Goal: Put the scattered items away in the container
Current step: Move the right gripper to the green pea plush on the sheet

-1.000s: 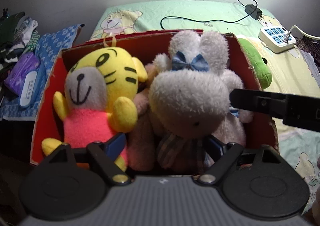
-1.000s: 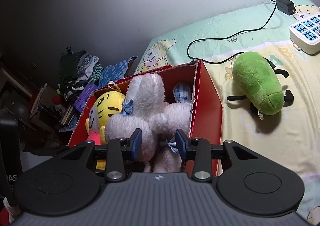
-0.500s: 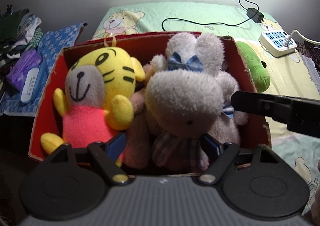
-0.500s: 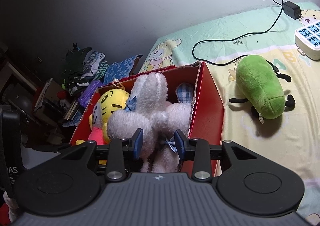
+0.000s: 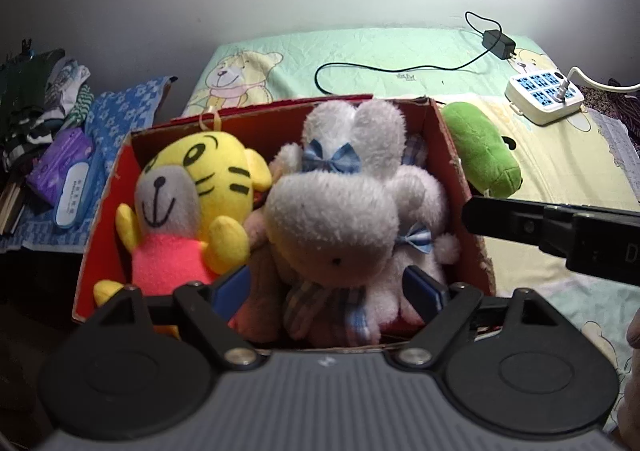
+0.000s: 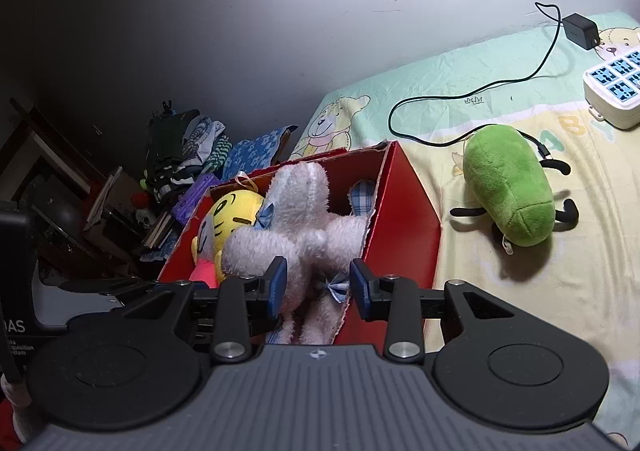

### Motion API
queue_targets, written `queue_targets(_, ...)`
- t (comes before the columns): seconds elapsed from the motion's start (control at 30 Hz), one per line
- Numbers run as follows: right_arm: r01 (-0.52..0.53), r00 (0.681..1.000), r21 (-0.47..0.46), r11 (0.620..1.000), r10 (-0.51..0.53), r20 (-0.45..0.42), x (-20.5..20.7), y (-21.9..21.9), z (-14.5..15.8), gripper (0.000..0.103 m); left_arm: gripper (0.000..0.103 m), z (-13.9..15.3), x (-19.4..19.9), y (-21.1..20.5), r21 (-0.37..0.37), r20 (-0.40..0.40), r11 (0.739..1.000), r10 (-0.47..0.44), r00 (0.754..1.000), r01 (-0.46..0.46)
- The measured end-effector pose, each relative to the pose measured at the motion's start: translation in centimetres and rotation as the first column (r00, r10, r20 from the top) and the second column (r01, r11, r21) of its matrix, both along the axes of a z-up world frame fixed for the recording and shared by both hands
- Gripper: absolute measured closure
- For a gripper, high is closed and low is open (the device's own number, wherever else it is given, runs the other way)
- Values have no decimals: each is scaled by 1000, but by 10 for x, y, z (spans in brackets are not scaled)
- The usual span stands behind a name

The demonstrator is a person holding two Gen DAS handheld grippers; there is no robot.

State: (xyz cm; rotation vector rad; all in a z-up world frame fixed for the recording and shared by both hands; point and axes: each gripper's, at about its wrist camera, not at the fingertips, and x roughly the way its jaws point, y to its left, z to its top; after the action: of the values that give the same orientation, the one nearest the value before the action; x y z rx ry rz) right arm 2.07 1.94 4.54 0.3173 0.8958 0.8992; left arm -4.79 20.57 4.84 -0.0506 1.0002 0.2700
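A red cardboard box [image 5: 100,219] [image 6: 404,219] stands on the bed. It holds a yellow tiger plush [image 5: 192,211] [image 6: 232,215] on the left and a white bunny plush [image 5: 340,211] [image 6: 296,227] with blue bows on the right. A green plush [image 5: 480,155] [image 6: 508,187] lies on the sheet right of the box. My left gripper [image 5: 328,291] is open above the box's near edge, its jaws either side of the bunny's body without squeezing it. My right gripper [image 6: 318,287] is open over the box's near right corner, holding nothing; it shows in the left wrist view [image 5: 552,235].
A white power strip [image 5: 544,99] [image 6: 612,91] and a black charger with cable [image 5: 496,43] [image 6: 580,29] lie on the bed behind. A heap of clothes and a purple packet [image 5: 60,167] sit left of the box, beyond the bed edge.
Both grippers have drawn back from the box, which looks smaller and farther. The right gripper's jaws have opened a little wider. The plush toys have not moved.
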Motion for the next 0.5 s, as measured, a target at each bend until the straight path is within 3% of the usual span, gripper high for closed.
queue_targets(0.3, 100, 994, 8, 995, -99, -47, 12, -44, -13, 66, 24, 11, 14, -37, -44, 82, 993, -102, 991, 106)
queue_targets(0.5, 206, 976, -23, 978, -207, -60, 27, -84, -23, 65, 24, 15, 39, -71, -105, 125, 971, -200, 972, 214)
